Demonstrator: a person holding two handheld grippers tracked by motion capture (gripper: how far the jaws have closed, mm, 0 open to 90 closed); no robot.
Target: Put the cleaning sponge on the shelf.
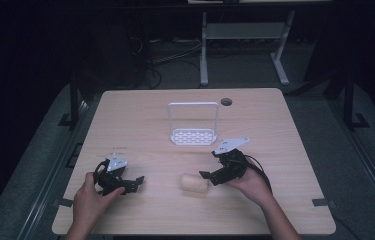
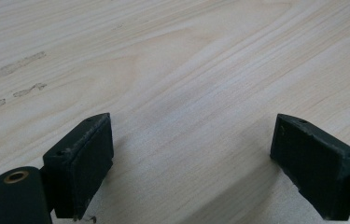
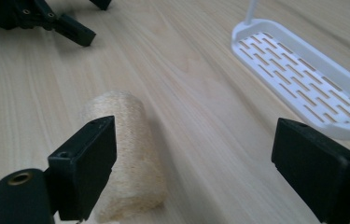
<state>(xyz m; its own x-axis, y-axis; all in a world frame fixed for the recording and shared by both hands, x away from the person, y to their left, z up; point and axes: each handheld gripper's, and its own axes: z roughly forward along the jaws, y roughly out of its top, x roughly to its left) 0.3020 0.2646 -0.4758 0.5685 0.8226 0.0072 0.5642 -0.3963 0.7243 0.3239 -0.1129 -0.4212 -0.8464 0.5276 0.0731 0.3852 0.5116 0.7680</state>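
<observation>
A beige, rough cylindrical roll [image 1: 195, 183] lies on its side at the front middle of the wooden table [image 1: 275, 125]. My right gripper [image 1: 209, 177] sits just right of it, held by a hand, jaws open. In the right gripper view the roll [image 3: 140, 154] lies partly behind the left jaw, not between the jaws of the open gripper [image 3: 193, 163]. My left gripper [image 1: 134, 184] rests at the front left, apart from the roll. Its jaws [image 2: 191, 154] stand wide open over bare wood.
A white slotted rack [image 1: 193, 136] with a tall upright frame stands in the middle of the table, behind the roll; its base [image 3: 303, 74] shows ahead of the right jaw. A cable hole [image 1: 226, 101] sits near the far edge. Dark floor surrounds the table.
</observation>
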